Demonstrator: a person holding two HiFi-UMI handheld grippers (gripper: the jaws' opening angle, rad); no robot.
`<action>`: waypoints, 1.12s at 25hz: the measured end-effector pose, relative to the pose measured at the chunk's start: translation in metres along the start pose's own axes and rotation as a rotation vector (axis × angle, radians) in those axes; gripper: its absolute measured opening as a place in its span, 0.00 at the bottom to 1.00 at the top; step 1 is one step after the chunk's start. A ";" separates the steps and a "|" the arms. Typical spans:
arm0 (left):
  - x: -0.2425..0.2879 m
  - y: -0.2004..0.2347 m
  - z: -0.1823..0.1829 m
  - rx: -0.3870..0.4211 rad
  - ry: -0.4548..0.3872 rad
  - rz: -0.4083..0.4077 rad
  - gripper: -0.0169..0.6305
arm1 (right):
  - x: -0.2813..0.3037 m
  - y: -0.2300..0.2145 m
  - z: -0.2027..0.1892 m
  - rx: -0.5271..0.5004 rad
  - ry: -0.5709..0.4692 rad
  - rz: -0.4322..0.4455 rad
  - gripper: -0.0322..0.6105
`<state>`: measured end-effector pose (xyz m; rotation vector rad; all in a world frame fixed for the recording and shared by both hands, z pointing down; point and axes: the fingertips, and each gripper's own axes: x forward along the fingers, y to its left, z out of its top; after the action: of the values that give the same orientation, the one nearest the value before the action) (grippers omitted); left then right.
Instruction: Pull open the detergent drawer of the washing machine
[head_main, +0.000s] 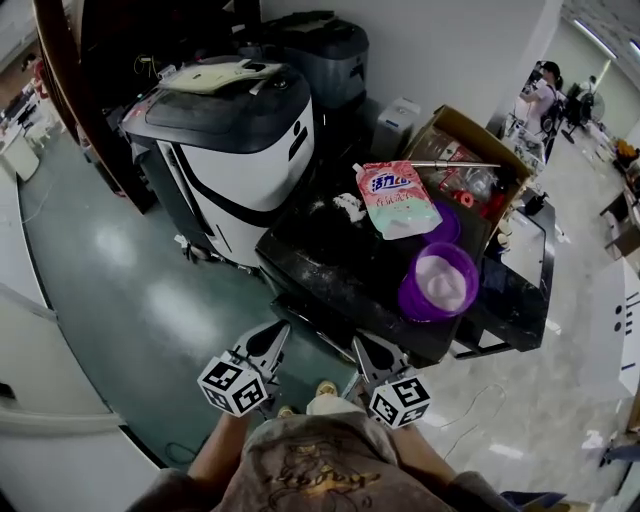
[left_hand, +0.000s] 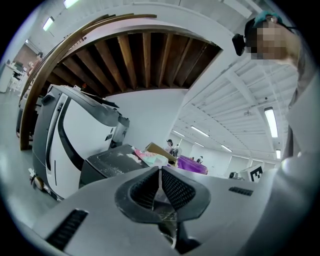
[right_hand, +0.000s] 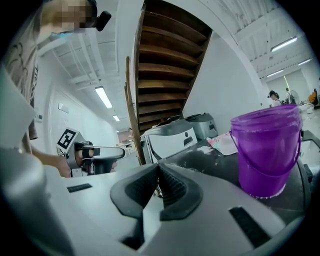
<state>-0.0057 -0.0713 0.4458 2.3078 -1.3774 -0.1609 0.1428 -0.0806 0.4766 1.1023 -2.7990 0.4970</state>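
Observation:
The washing machine (head_main: 320, 250) is a low dark unit with a black, powder-dusted top, just beyond both grippers; it also shows in the left gripper view (left_hand: 112, 161) and the right gripper view (right_hand: 200, 160). I cannot make out its detergent drawer in any view. My left gripper (head_main: 278, 330) is shut and empty before the machine's near left corner, its jaws meeting (left_hand: 160, 170). My right gripper (head_main: 358, 345) hangs beside it at the near edge, jaws also closed on nothing (right_hand: 159, 167). Neither touches the machine.
On the machine's top stand a purple bucket (head_main: 438, 282) and a pink detergent pouch (head_main: 398, 198). An open cardboard box (head_main: 470, 150) sits behind them. A large white-and-black machine (head_main: 230, 150) stands to the left, a grey one (head_main: 320, 50) behind. People work at far right.

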 end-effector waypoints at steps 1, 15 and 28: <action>0.004 -0.001 0.000 -0.009 -0.003 -0.009 0.06 | 0.003 -0.005 0.001 0.000 0.001 0.009 0.05; 0.020 0.030 0.000 -0.126 -0.020 0.050 0.26 | 0.045 -0.028 0.000 0.019 0.045 0.103 0.05; 0.054 0.071 -0.018 -0.384 0.011 -0.106 0.62 | 0.066 -0.032 -0.004 0.069 0.059 0.042 0.05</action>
<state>-0.0306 -0.1404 0.4986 2.0537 -1.1062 -0.4076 0.1158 -0.1434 0.5023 1.0255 -2.7785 0.6247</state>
